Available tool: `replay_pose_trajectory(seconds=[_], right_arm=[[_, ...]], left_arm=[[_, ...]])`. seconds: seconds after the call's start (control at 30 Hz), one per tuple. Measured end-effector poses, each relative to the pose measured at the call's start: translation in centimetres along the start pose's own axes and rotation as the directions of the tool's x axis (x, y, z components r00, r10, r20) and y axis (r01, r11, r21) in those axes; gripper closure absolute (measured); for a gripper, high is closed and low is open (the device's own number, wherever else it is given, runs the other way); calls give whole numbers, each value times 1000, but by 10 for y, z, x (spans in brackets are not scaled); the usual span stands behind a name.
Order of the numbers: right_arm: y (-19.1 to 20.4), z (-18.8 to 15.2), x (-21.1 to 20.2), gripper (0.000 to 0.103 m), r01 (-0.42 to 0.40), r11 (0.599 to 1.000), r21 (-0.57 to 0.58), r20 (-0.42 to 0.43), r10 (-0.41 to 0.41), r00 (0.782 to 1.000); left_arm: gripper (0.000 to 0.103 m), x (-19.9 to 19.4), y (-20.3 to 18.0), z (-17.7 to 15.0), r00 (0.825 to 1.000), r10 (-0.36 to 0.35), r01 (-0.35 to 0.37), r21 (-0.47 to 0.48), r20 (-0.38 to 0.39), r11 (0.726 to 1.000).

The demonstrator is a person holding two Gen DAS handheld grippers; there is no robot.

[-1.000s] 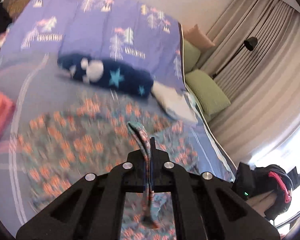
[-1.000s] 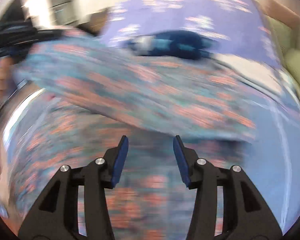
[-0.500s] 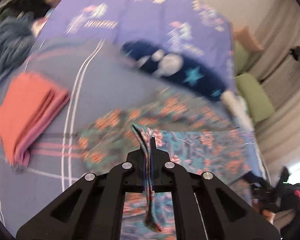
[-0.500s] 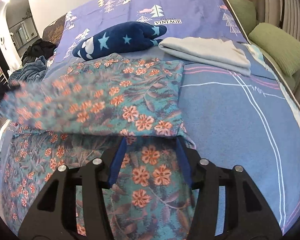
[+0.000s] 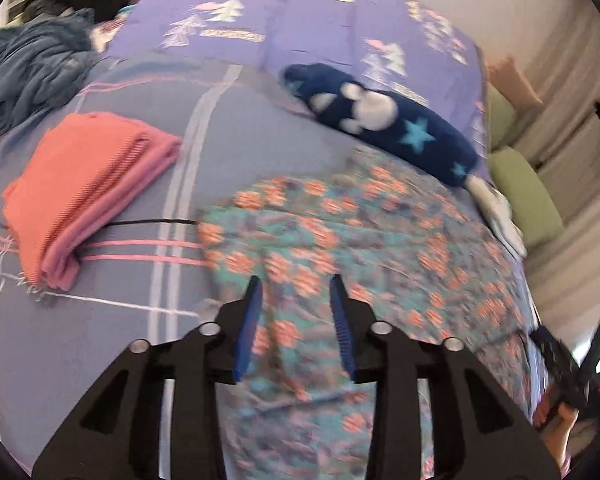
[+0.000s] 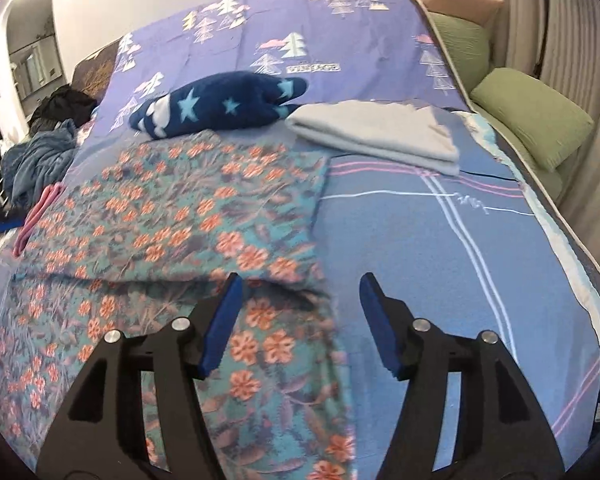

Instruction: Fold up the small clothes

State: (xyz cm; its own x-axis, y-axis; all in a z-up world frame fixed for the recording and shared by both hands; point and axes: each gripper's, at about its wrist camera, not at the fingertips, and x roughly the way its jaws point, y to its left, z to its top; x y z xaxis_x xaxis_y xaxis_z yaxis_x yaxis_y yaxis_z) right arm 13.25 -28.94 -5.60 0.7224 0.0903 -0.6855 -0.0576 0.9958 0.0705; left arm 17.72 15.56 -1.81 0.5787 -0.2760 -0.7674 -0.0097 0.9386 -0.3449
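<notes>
Beside floral garment (image 6: 188,216), folded piles (image 6: 376,136)

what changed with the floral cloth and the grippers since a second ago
The left gripper had a fold of the floral cloth pinched; its jaws are now opening and the folded-over half lies flat on the bed. The right gripper is opening too, holding nothing. The pink folded garment and navy star plush stayed put.

A flowered cloth (image 6: 172,220) lies folded over itself on the bed (image 6: 440,248). Behind it rests a starred cushion (image 6: 220,104), with a folded towel (image 6: 376,136) to its right. A folded stack (image 5: 84,192) lies left of the cloth, a crumpled blanket (image 5: 28,68) behind that
</notes>
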Motion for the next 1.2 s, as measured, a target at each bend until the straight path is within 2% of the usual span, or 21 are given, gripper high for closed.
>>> replay_pose_trajectory(seconds=[0.07,0.17,0.2,0.23,0.33,0.43,0.5,0.6,0.67,0.73,0.8,0.83,0.87,0.93,1.0,1.07,1.1,1.2], right_arm=[[-6,7,2,41,-17,999,33,-2,17,1000],[-10,24,17,41,-57,997,60,-21,59,998],[-13,32,27,41,-60,995,81,-38,63,997],[-14,37,34,41,-72,993,94,-54,77,996],[-19,47,59,41,-113,980,162,-126,134,983],[-25,43,52,41,-152,970,192,-92,172,981],[-22,36,35,41,-154,980,128,-41,160,986],[-7,21,12,35,-143,989,-47,-1,143,990],[12,8,4,33,-143,969,-200,-10,144,990],[35,-5,2,33,-115,927,-356,-31,112,993],[56,-15,12,33,-8,881,-472,-19,-1,1000],[58,-15,17,35,29,877,-479,-10,-38,999],[55,-13,24,35,59,887,-459,-6,-70,998],[38,2,33,35,96,941,-326,-10,-105,994],[8,16,31,35,21,993,-119,-9,-23,1000],[-13,22,24,35,-93,995,25,15,93,996],[-19,23,22,35,-126,990,60,26,124,992],[-19,23,19,35,-140,988,60,43,137,990]], left_arm=[[62,10,-17,-12,1000,1,0,67,-18,998],[62,40,-30,-30,993,78,-67,125,-88,990],[62,44,-32,-35,992,97,-86,134,-81,987],[60,45,-35,-39,992,117,-109,156,-41,982],[58,42,-41,-44,990,138,-132,182,-18,974],[58,33,-43,-45,989,146,-143,152,-12,978],[58,23,-51,-46,996,91,-88,130,-12,988],[58,7,-89,-54,998,-60,62,219,-15,974],[58,6,-130,-65,986,-153,165,308,-63,937],[58,16,-167,-79,964,-222,262,370,-148,891],[58,31,-198,-94,946,-242,313,415,-216,854],[58,38,-208,-100,941,-239,323,429,-238,843],[58,47,-218,-106,935,-239,335,435,-262,836],[58,65,-238,-115,924,-243,357,434,-296,828],[58,76,-253,-118,935,-236,338,455,-266,824],[58,78,-261,-116,945,-239,321,485,-223,813],[58,77,-266,-114,947,-250,319,501,-201,804],[58,75,-274,-107,945,-278,327,516,-172,792]])
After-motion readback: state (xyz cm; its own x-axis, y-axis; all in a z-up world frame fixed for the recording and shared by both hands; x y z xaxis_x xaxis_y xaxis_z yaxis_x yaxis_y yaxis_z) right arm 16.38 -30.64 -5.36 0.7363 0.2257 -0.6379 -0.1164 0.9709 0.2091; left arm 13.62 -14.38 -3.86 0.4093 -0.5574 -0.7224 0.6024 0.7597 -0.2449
